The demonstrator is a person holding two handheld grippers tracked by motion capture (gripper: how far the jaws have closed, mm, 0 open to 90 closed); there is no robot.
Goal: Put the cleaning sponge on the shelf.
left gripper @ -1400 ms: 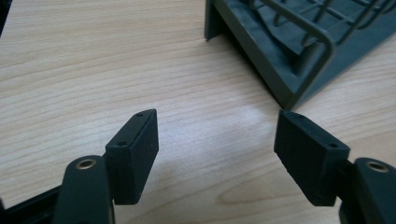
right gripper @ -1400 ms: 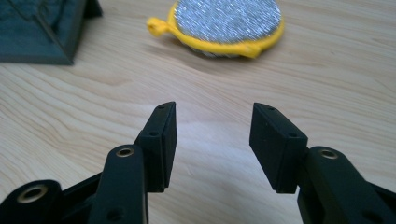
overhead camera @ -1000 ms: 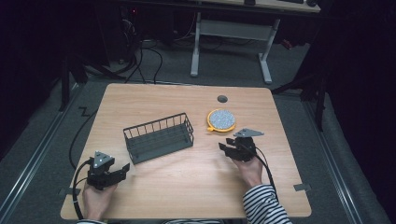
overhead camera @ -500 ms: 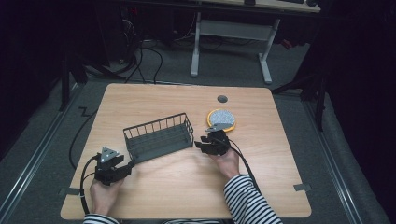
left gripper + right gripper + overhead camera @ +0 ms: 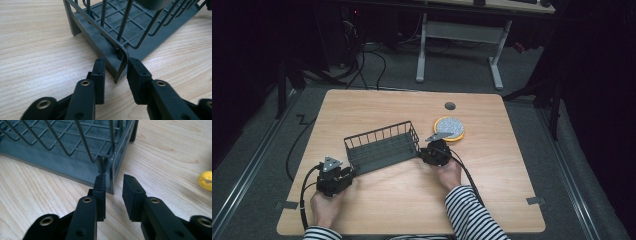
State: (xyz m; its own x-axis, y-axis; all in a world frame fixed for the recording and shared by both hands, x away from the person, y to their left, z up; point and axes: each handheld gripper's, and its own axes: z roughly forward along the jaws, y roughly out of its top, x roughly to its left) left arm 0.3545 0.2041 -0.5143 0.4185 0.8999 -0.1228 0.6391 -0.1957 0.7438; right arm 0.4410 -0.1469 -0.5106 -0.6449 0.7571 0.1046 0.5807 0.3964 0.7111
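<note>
A dark grey wire rack (image 5: 382, 147) stands in the middle of the wooden table (image 5: 492, 165). My left gripper (image 5: 347, 172) is at the rack's near left corner. In the left gripper view this gripper (image 5: 117, 62) is open, its jaws either side of the rack's corner post (image 5: 123, 58) without pressing on it. My right gripper (image 5: 424, 153) is at the rack's right end. In the right gripper view it (image 5: 114, 179) is open too, and the rack's end wall (image 5: 112, 173) stands in the gap between the jaws.
A yellow dish (image 5: 456, 135) holding a grey speckled disc sits just right of the rack, behind my right gripper; its rim (image 5: 205, 180) shows in the right gripper view. A round cable hole (image 5: 450, 106) lies near the table's far edge. Cables trail from both grippers.
Both grippers have closed in on the rack. The right one moved left from beside the yellow dish to the rack's right end. The left one moved right and forward to the left corner.
</note>
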